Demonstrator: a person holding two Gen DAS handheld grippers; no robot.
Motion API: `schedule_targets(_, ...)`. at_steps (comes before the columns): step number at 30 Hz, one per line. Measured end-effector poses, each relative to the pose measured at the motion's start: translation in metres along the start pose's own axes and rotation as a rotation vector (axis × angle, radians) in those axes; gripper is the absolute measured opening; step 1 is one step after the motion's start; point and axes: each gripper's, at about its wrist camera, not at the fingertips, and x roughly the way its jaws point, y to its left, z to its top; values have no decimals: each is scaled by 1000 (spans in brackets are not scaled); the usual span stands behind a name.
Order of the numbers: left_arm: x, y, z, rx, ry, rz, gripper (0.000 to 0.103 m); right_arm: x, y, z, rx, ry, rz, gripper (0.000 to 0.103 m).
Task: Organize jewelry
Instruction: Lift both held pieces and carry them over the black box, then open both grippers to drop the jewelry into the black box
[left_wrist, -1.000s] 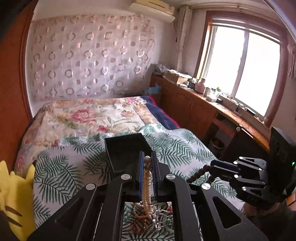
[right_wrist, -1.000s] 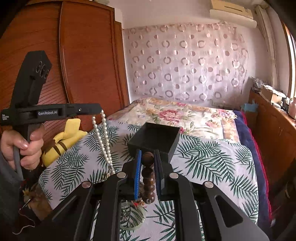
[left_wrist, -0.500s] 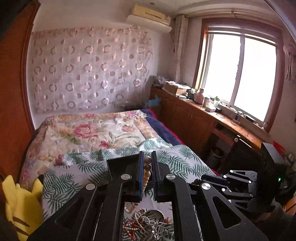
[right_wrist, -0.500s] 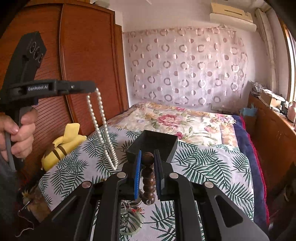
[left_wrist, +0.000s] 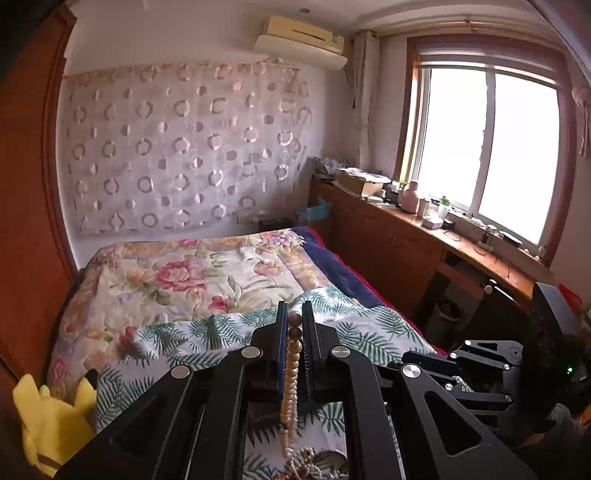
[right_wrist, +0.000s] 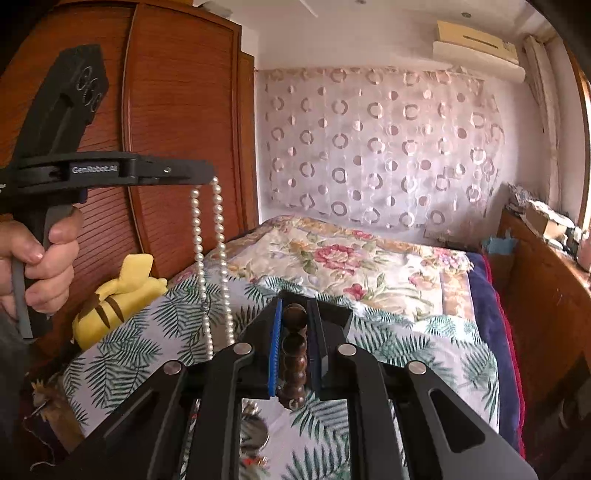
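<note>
Left gripper (left_wrist: 294, 325) is clamped on the pearls (right_wrist: 207, 258), which hang straight down over the bed (right_wrist: 369, 258), while the right gripper (right_wrist: 295, 317), clamped on the wooden beads (right_wrist: 294, 354), is nearer the black box (right_wrist: 340, 314) just ahead.

Daylight from blown-out window (left_wrist: 487, 155), fisheye-bent dark edges, slightly soft focus

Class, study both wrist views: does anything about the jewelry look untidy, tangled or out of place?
Yes. The pearl necklace hangs from the left gripper, its lower end running into a tangled jewelry heap on the palm-leaf sheet. The right gripper pinches a wooden bead bracelet.
</note>
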Motion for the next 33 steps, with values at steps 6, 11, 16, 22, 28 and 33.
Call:
schedule_targets(6, 15, 11, 23, 4, -5, 15, 7, 32, -12, 17, 3, -1, 25, 15)
schedule_targets(11, 42, 23, 19, -6, 30, 33, 7, 71, -22, 16, 40, 44, 52, 15)
schedule_targets(16, 80, 30, -12, -28, 117, 26, 7, 113, -33, 0, 74, 118, 57, 15)
schedule_targets(22, 109, 34, -59, -36, 207, 14, 7, 151, -36, -31, 109, 219, 60, 15)
schedule_targets(28, 115, 36, -83, -23, 236, 23, 10, 164, -27, -49, 97, 270, 55, 15)
schedule_targets(33, 105, 41, -90, -30, 221, 29, 33, 154, -22, -48, 78, 255, 35, 19)
